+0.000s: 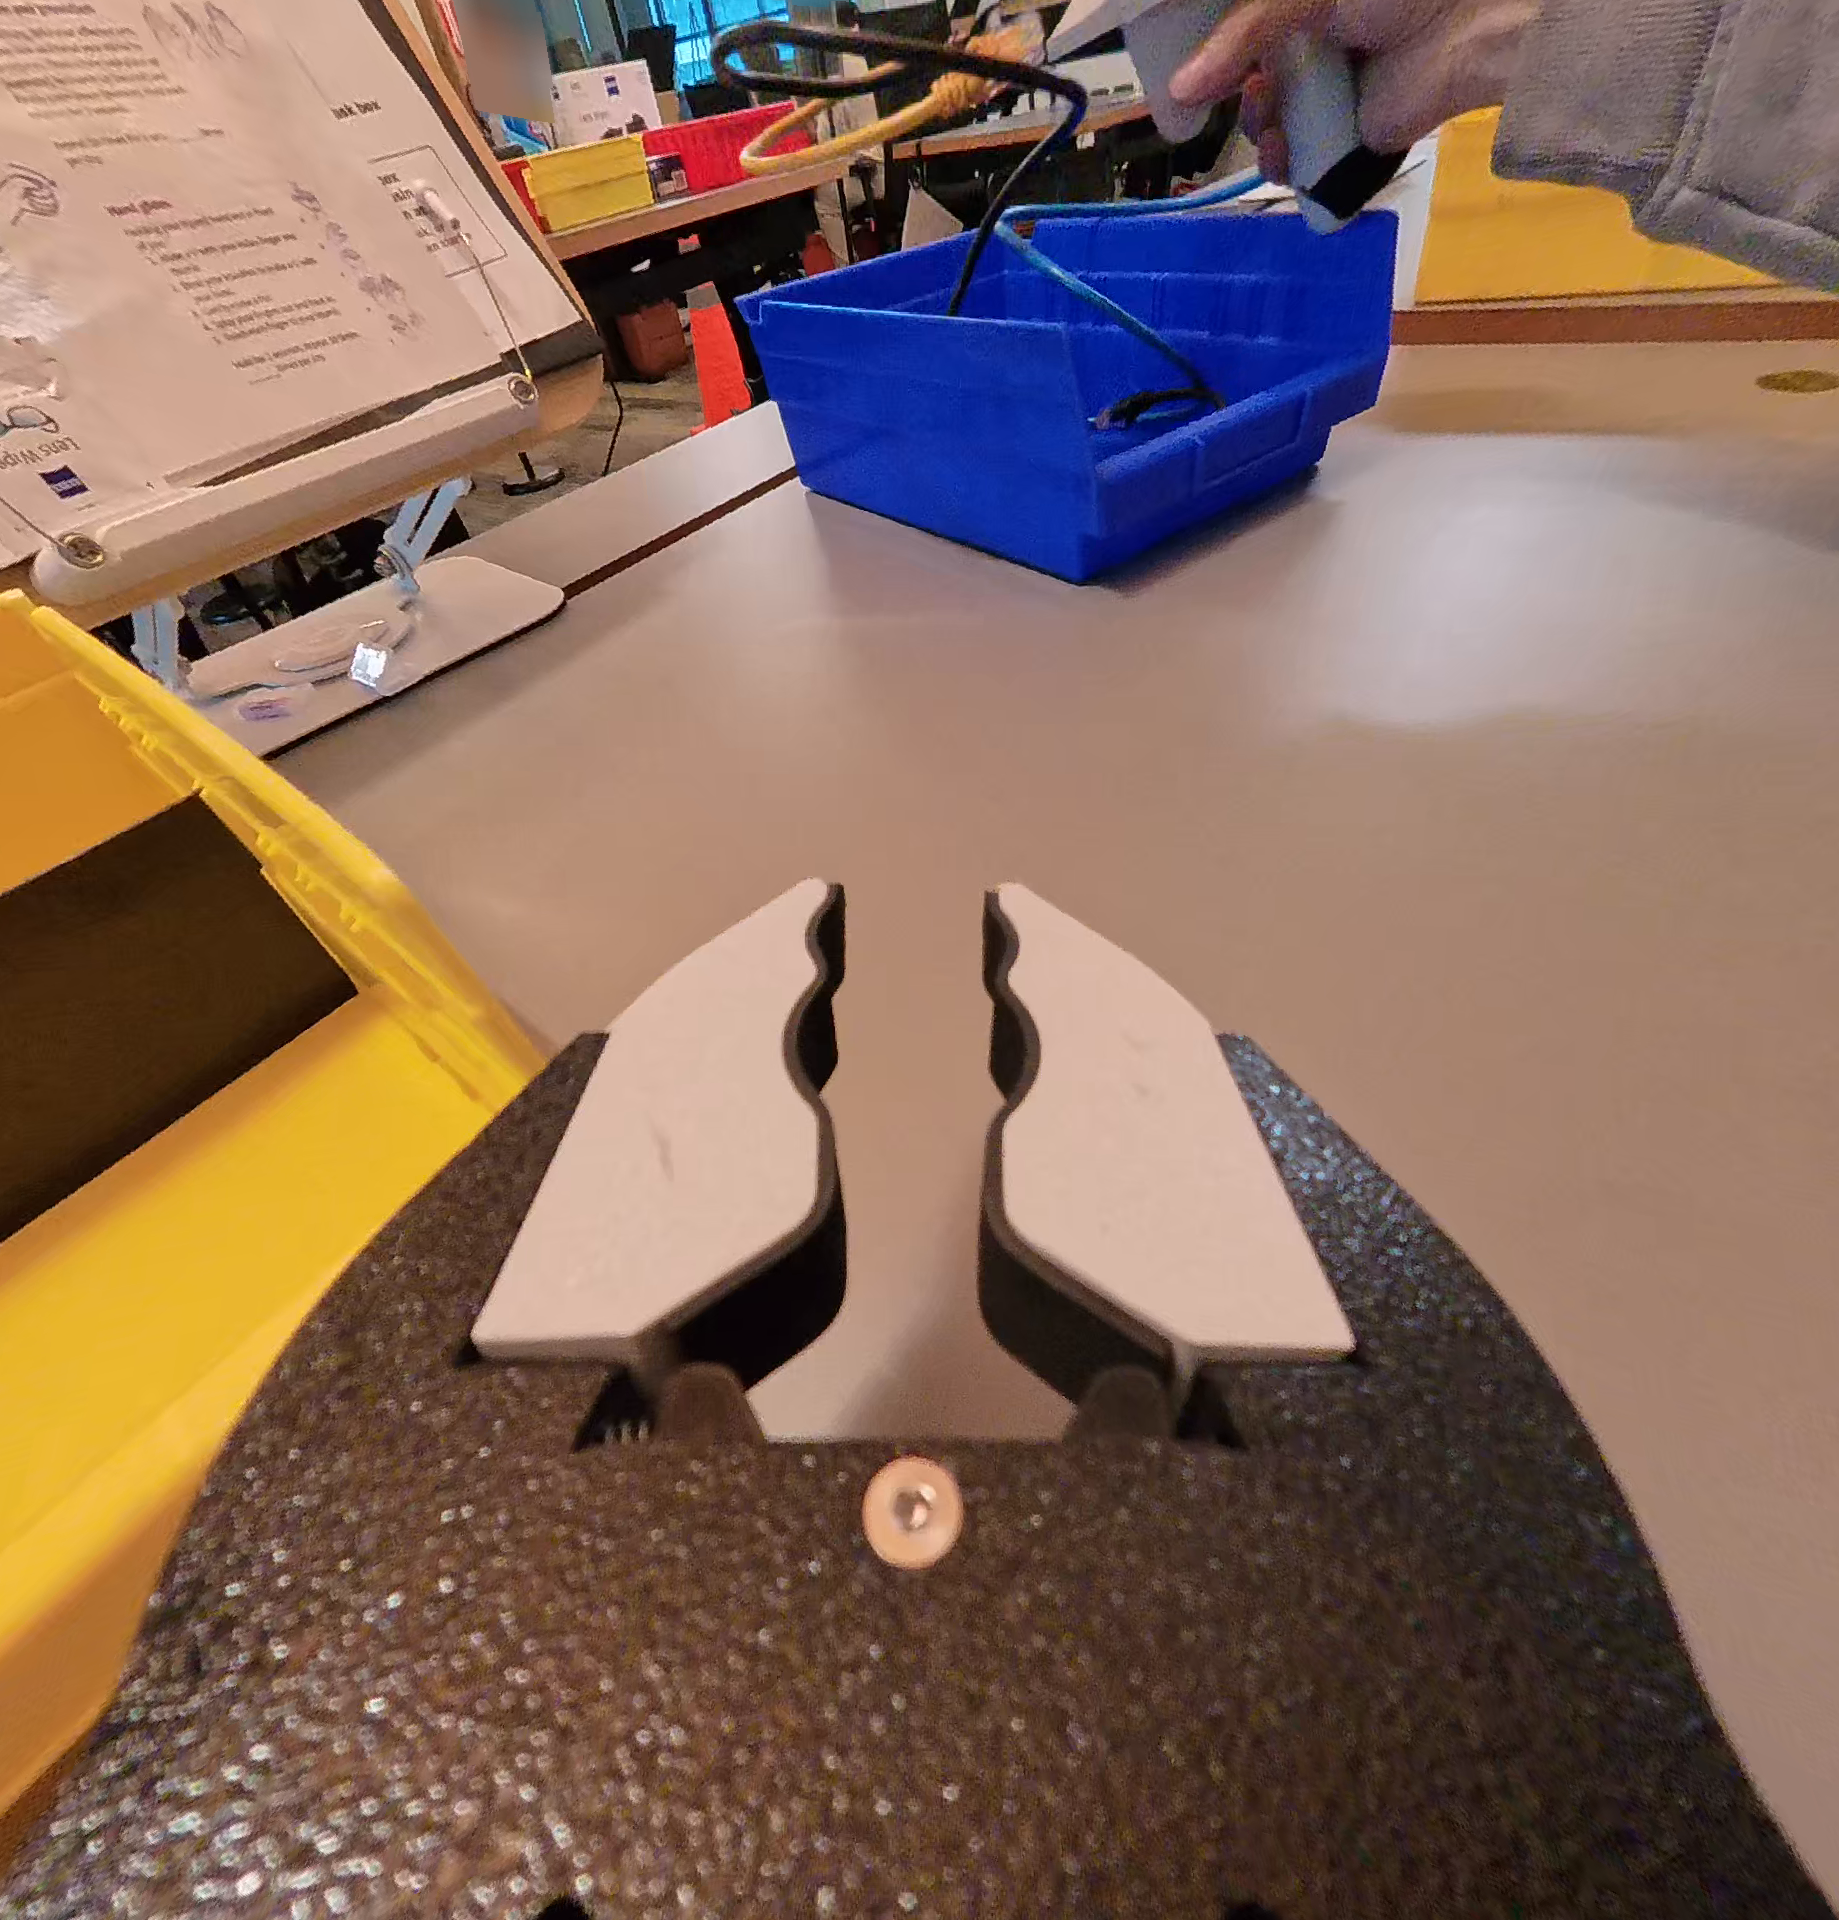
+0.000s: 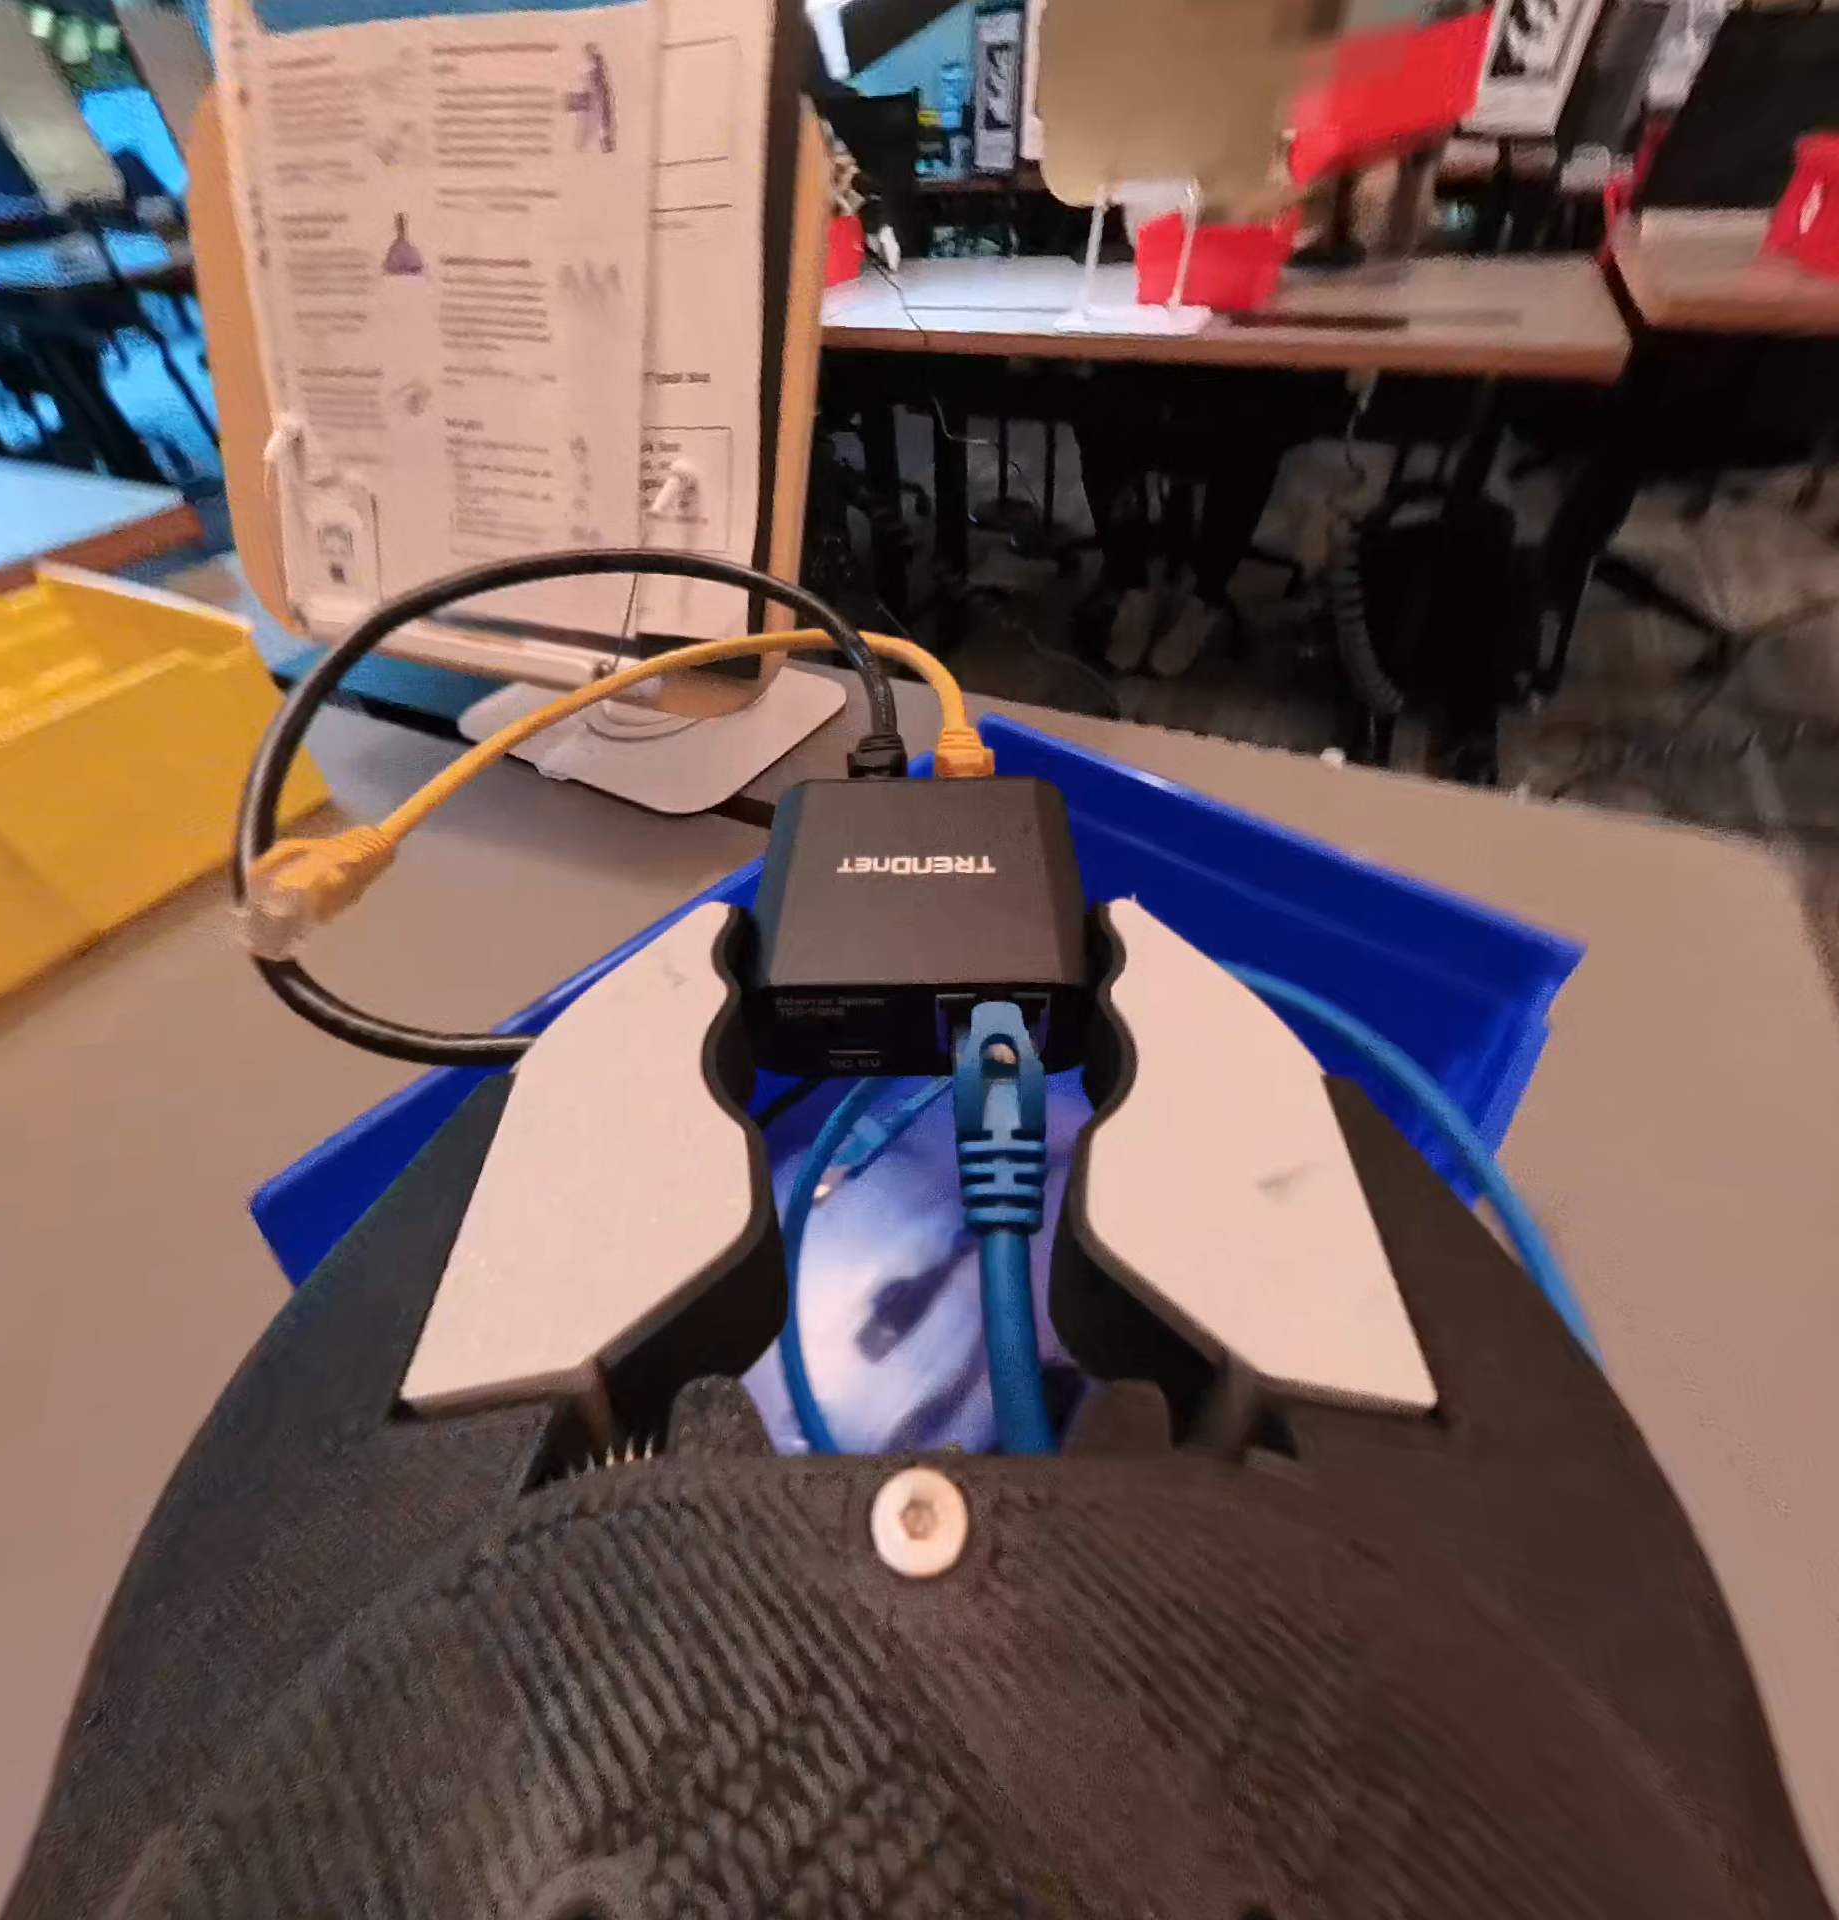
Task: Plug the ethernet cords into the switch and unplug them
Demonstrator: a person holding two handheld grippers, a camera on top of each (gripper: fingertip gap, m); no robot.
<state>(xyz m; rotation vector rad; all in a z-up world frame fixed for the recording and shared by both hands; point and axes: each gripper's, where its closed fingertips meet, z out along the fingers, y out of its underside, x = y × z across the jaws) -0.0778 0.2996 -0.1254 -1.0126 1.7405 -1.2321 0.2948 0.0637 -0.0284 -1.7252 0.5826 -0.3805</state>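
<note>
In the right wrist view my right gripper [image 2: 915, 920] is shut on a small black switch [image 2: 920, 883] and holds it above a blue bin [image 2: 1310, 894]. A blue ethernet cord [image 2: 998, 1132] is plugged into the near side of the switch. A black cord [image 2: 879, 748] and a yellow cord [image 2: 962, 748] are plugged into the far side. The yellow cord's free plug [image 2: 302, 883] hangs in the air on the left. My left gripper [image 1: 915, 914] is open and empty, low over the grey table [image 1: 1310, 831], well short of the blue bin [image 1: 998, 436].
A yellow bin [image 1: 167, 987] is close on the left of my left gripper. A document stand [image 1: 271, 312] with printed sheets stands at the table's far left. A hand [image 1: 1362, 62] holds the right gripper over the bin. Loose cord ends [image 2: 894, 1309] lie inside it. About 45 cm separates my left fingertips from my right.
</note>
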